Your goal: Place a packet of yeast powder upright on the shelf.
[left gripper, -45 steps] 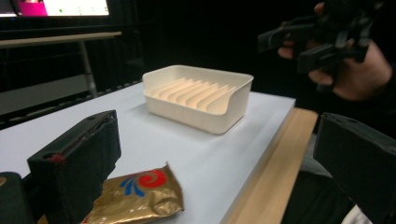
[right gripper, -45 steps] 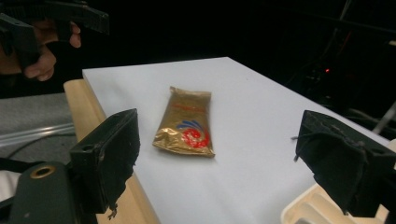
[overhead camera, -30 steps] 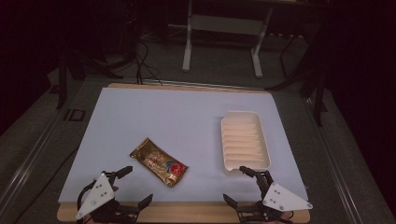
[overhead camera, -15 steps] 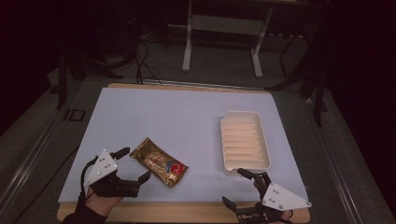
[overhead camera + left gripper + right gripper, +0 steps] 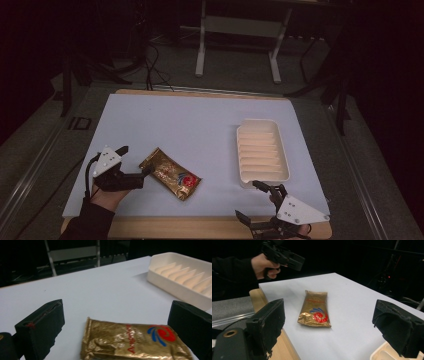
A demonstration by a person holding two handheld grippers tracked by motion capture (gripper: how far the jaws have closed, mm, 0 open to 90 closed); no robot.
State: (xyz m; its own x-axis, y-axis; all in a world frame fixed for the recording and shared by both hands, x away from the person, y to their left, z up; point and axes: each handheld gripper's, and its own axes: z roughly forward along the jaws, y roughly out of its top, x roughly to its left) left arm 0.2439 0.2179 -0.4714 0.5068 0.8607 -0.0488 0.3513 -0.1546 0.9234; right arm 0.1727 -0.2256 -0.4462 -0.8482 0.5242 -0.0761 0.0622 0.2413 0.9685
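The gold packet [image 5: 170, 173] lies flat on the desk [image 5: 200, 125], near left of the white tray [image 5: 262, 150]. The left claw [image 5: 135, 165] is spread apart at its end, nothing gripped yet. The right claw [image 5: 257, 202] waits open near the tray; pickup remains.

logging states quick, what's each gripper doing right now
left gripper: open, jaws wide at the gold packet, holding nothing
right gripper: open, holding nothing
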